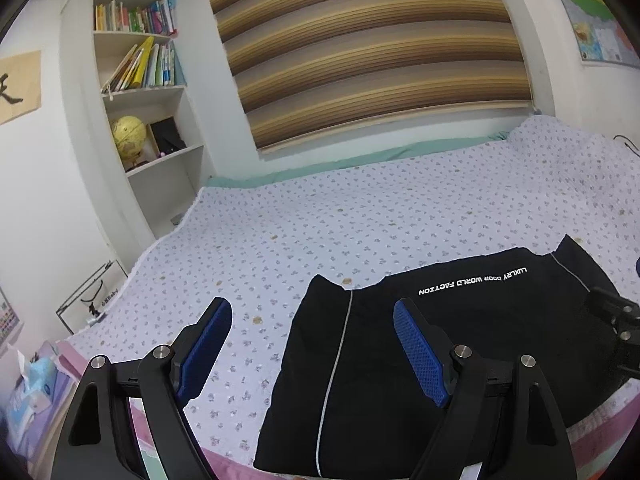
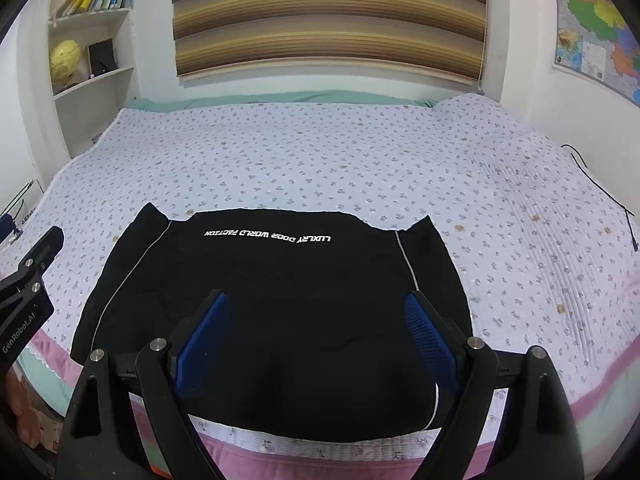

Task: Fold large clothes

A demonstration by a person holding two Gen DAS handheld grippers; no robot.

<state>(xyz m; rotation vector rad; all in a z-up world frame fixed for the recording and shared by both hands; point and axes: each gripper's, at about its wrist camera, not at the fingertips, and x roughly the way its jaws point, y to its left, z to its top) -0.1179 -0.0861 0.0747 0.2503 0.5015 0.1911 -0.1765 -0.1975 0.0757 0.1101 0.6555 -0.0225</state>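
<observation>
A black garment (image 2: pixel 280 280) with white piping and white lettering lies folded flat near the bed's front edge; it also shows in the left wrist view (image 1: pixel 460 340). My right gripper (image 2: pixel 316 320) is open and empty, held above the garment's near half. My left gripper (image 1: pixel 312 328) is open and empty, over the garment's left edge and the bedspread beside it. Part of the right gripper (image 1: pixel 616 316) shows at the right edge of the left wrist view, and part of the left gripper (image 2: pixel 28 276) shows at the left edge of the right wrist view.
The bed has a white floral bedspread (image 2: pixel 340 160) with a pink front edge (image 2: pixel 320 456). A bookshelf (image 1: pixel 148 92) with books and a globe stands at the far left. A black cable (image 2: pixel 600 184) lies at the right. Tissues (image 1: pixel 32 392) sit at the lower left.
</observation>
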